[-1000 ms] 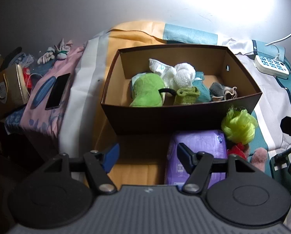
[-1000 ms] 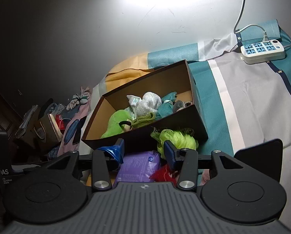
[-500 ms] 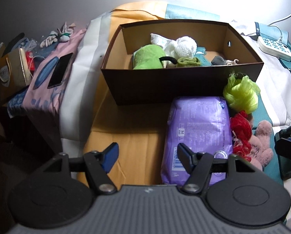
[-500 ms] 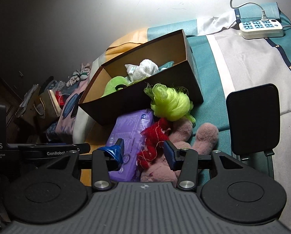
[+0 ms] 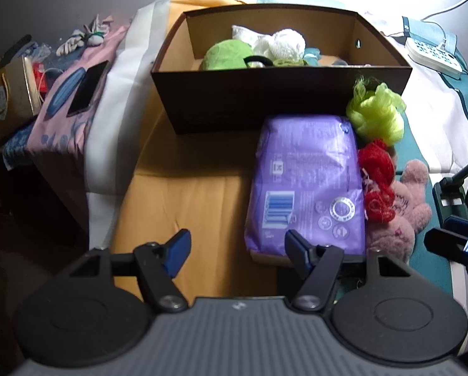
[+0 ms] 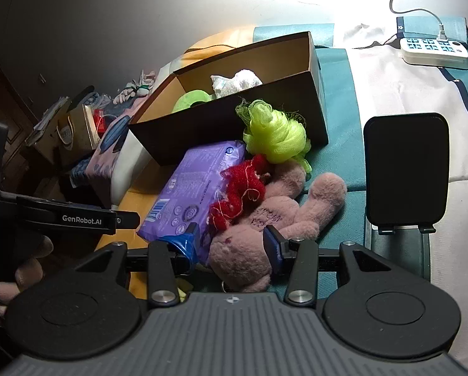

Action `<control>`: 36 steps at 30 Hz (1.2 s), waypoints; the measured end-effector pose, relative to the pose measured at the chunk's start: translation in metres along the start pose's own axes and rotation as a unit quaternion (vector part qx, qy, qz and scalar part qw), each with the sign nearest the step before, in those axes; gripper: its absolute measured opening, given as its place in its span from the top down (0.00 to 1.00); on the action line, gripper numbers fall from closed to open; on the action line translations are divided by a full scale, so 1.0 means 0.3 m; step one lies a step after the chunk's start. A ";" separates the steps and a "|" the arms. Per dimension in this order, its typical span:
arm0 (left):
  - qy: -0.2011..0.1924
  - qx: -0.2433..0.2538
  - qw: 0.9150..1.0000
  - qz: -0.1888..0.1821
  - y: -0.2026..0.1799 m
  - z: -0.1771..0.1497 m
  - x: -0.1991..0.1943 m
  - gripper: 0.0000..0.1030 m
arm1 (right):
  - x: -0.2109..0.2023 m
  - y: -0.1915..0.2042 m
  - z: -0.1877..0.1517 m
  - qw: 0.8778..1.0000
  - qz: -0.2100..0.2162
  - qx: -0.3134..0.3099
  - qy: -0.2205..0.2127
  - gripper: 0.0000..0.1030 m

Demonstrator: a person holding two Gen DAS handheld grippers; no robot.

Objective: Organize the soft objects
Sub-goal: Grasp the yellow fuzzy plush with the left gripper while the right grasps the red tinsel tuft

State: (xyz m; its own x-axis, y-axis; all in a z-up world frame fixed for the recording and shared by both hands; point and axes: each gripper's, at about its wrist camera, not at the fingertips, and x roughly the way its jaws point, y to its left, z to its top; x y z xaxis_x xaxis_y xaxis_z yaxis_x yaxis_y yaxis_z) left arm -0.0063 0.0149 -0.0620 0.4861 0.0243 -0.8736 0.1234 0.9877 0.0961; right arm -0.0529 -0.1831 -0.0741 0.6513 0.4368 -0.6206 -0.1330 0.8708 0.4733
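Legible writing: "GenRobot.AI" in white on the black body of the left gripper (image 6: 77,216) as seen from the right wrist view; partial letters "AS" at that view's left edge. The dark box wall carries small print ending "SEN", otherwise unreadable. The purple pack bears a blue barcode, a white ring emblem and fine print too small to read.

The purple pack (image 5: 309,185) lies flat on the orange part of the bed cover (image 5: 183,206), its long axis running from the left gripper (image 5: 237,246) toward the brown cardboard box (image 5: 265,100), far end touching the box's front wall. Left fingers stand open, empty, above the bedding; the pack's near corner sits just beyond the inner finger.

Beside the pack lie a lime-green mesh puff (image 6: 274,131) against the box wall, a red yarn bundle (image 6: 240,191), and a pink plush toy (image 6: 274,219) with limbs spread toward the teal stripe. The right gripper (image 6: 232,244) has its fingers open on either side of the plush's near end; contact cannot be determined.

Inside the box: a green plush (image 5: 227,54) and a white towel ball (image 5: 281,44). A white power strip (image 6: 434,48) rests on the bed, well apart.
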 end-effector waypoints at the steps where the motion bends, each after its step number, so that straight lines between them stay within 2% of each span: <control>1: 0.004 0.000 1.000 -0.006 0.001 -0.012 0.001 0.34 | 0.000 -0.002 -0.004 1.000 0.000 -0.003 0.001 0.72; 7: 0.013 -0.002 0.997 -0.077 0.004 -0.108 -0.032 0.33 | -0.002 -0.034 -0.016 1.000 -0.003 0.011 0.004 0.72; 9: 0.021 0.008 0.994 -0.106 -0.013 -0.141 -0.038 0.33 | -0.001 -0.044 -0.013 1.000 -0.005 0.018 0.002 0.72; 14: 0.041 0.029 0.987 -0.150 -0.065 -0.199 -0.025 0.33 | 0.002 -0.046 -0.002 1.000 -0.004 0.021 -0.004 0.72; 20: 0.066 0.026 0.986 -0.150 -0.090 -0.232 0.022 0.33 | 0.013 -0.039 -0.006 1.000 0.000 0.016 0.004 0.72; 29: 0.068 0.012 0.985 -0.158 -0.084 -0.229 0.065 0.33 | 0.025 -0.043 0.001 1.000 -0.005 0.020 0.005 0.72; 36: 0.069 0.017 0.982 -0.176 -0.094 -0.228 0.077 0.53 | 0.057 -0.018 0.034 1.000 -0.007 0.010 -0.004 0.72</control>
State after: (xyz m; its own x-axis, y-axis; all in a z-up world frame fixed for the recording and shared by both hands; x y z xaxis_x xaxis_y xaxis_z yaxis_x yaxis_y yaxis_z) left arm -0.0578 -0.0019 -0.1175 0.2872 -0.2947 -0.9114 0.2921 0.9331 -0.2097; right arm -0.0333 -0.1827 -0.0810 0.6581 0.4236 -0.6224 -0.1093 0.8717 0.4776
